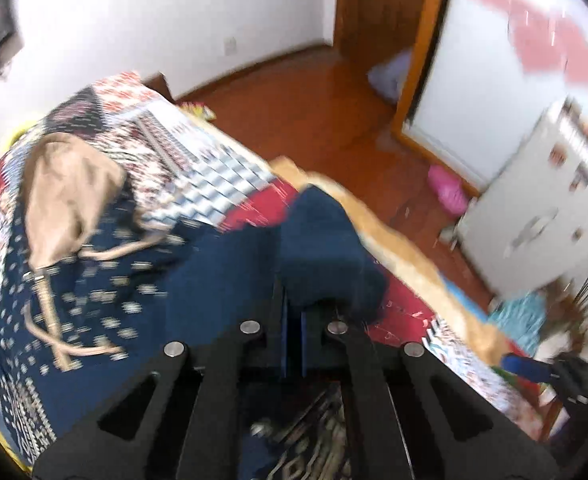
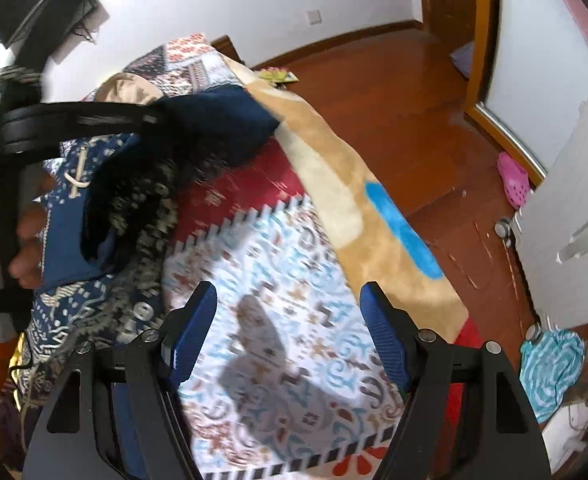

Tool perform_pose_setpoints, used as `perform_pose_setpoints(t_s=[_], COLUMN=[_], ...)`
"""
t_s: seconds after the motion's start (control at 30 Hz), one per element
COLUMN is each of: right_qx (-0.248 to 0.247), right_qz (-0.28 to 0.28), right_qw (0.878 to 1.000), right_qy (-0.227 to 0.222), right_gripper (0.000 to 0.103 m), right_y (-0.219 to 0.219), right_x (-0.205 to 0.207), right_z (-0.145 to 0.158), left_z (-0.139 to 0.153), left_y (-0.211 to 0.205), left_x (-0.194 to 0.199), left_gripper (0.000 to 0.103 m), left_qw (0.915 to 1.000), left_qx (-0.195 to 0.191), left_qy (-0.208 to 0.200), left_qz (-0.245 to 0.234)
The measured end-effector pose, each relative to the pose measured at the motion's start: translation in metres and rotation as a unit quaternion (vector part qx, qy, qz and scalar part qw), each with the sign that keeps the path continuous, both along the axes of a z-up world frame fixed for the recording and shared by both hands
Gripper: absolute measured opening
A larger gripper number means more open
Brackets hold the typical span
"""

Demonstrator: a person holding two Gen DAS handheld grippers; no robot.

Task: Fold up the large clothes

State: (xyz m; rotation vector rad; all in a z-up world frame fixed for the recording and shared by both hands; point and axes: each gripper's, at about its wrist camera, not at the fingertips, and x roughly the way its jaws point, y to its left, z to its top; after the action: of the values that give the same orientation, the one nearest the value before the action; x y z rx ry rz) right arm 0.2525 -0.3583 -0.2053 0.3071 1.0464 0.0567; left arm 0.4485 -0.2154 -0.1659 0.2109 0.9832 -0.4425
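Note:
A large navy garment (image 1: 198,276) with a pale printed pattern and a tan hood lining (image 1: 66,196) lies on a patchwork bedspread (image 1: 198,152). My left gripper (image 1: 294,312) is shut on a navy fold of the garment and lifts it. In the right wrist view the left gripper (image 2: 150,120) shows at the upper left with the navy cloth (image 2: 222,128) in it. My right gripper (image 2: 288,300) is open and empty, above the bedspread (image 2: 278,264) to the right of the garment (image 2: 66,248).
A tan blanket (image 2: 333,184) with a blue patch hangs over the bed's right edge. Beyond it is wooden floor (image 2: 393,120) with pink slippers (image 2: 513,180), a white cabinet (image 2: 573,232) and a teal cloth (image 2: 549,368).

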Motion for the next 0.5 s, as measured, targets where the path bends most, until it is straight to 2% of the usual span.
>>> perform_pose_setpoints(t_s=[0.17,0.27,0.37,0.5], right_qx=[-0.01,-0.006,-0.001,-0.013], right_qz=[0.028,0.049,0.07,0.09], right_qw=[0.999,0.998,0.997,0.996], right_qy=[-0.023,-0.037,-0.036,-0.02], right_gripper=[0.071,0.071,0.071,0.071], right_y=[0.023,0.039,0.056,0.084], right_x=[0.016,0.03,0.048,0.081], right_z=[0.019,0.027,0.03,0.02], left_z=[0.068,0.085,0.083,0.051], left_y=[0.096,0.153,0.206,0.266], left_x=[-0.026,-0.046,-0.061,-0.074], left_gripper=[0.004,0.004,0.004,0.004], left_qw=[0.9943,0.9892,0.9841,0.9802], left_qx=[-0.053,-0.045,-0.032,-0.032], left_qy=[-0.077,-0.11,-0.124,-0.095], left_qz=[0.052,0.085,0.123,0.171])
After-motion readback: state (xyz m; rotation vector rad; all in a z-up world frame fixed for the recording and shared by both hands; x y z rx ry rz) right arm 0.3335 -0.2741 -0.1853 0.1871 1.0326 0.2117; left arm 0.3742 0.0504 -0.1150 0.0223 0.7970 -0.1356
